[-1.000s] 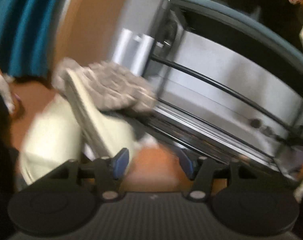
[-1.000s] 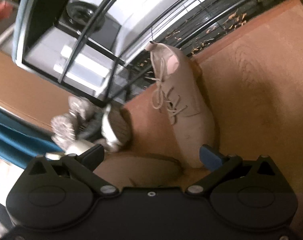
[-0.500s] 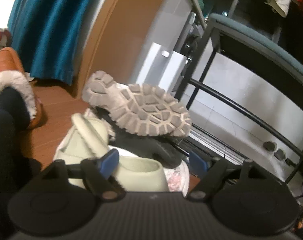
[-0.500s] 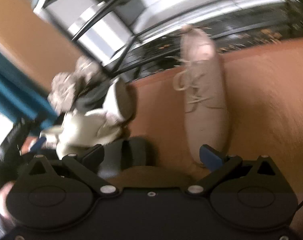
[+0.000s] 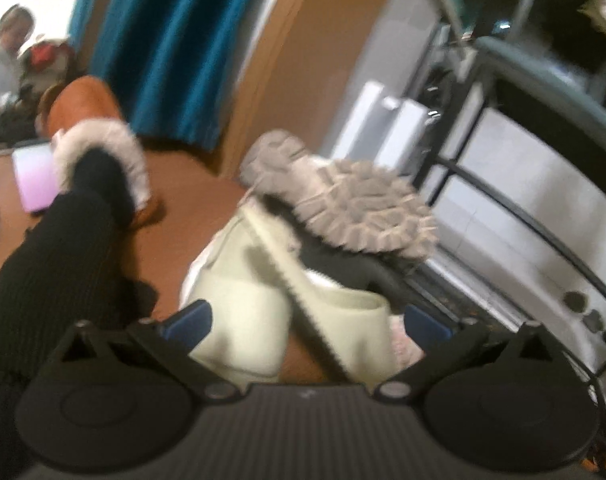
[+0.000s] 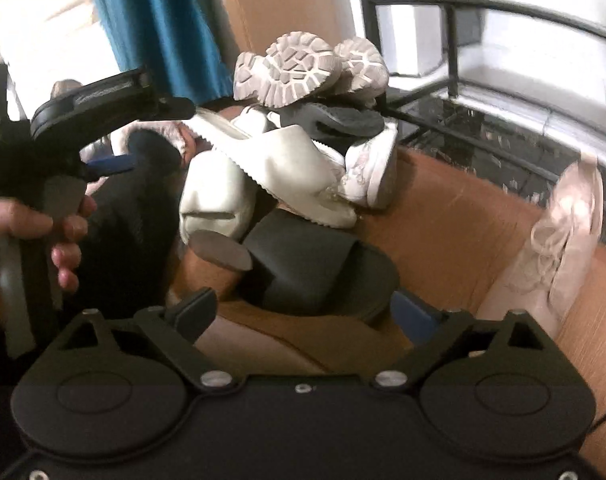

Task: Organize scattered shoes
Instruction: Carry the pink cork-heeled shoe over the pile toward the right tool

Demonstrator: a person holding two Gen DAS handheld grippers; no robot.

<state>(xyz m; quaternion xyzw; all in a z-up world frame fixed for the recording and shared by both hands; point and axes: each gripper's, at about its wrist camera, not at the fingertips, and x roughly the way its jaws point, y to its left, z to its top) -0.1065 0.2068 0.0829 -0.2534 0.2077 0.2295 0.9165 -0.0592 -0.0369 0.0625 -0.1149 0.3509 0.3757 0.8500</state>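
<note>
Dim indoor light, motion blur, fisheye warp

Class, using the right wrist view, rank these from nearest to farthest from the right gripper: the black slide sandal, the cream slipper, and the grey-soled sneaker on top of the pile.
1. Black slide sandal: on the floor, just ahead of the right gripper.
2. Cream slipper: mid-pile, beyond the sandal.
3. Grey-soled sneaker: sole up, atop the pile, by the blue curtain.
</note>
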